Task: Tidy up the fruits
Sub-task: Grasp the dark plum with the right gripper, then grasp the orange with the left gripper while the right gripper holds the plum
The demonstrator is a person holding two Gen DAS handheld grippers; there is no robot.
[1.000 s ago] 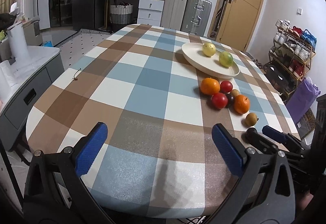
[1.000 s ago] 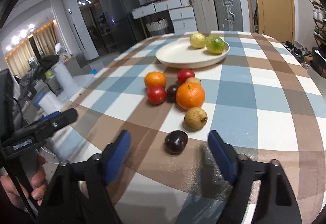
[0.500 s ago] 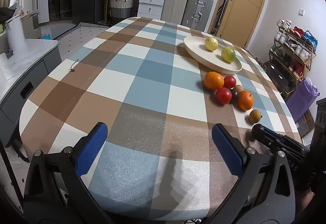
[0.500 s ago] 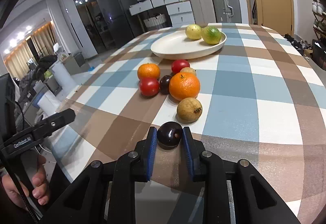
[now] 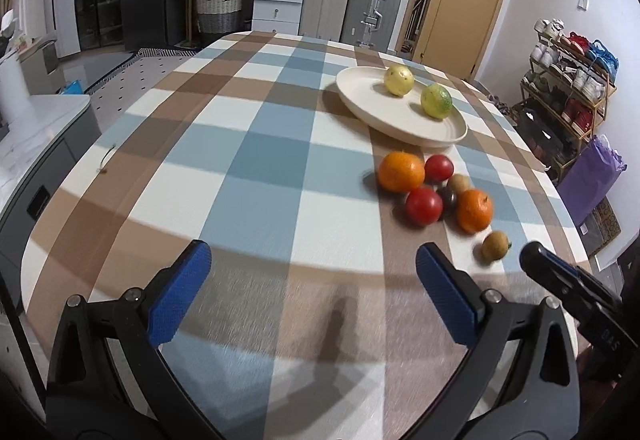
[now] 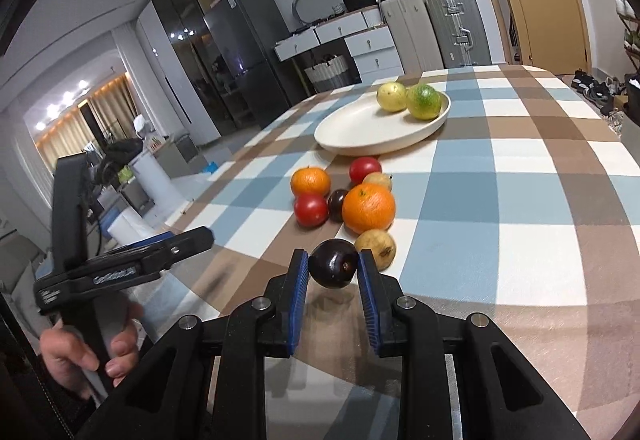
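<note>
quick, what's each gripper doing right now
left gripper: open, holding nothing
right gripper: shut on the dark plum, just above the tablecloth

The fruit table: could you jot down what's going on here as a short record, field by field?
Surface: checked tablecloth
Plate: cream plate holding a yellow fruit and a green fruit
Loose fruit: two oranges, two red fruits, two brownish ones and one dark one, clustered in front of the plate
Right gripper: jaws shut on a dark plum, which appears just lifted off the cloth
Left gripper: jaws wide open, nothing between them
Left to sort: the cluster
</note>
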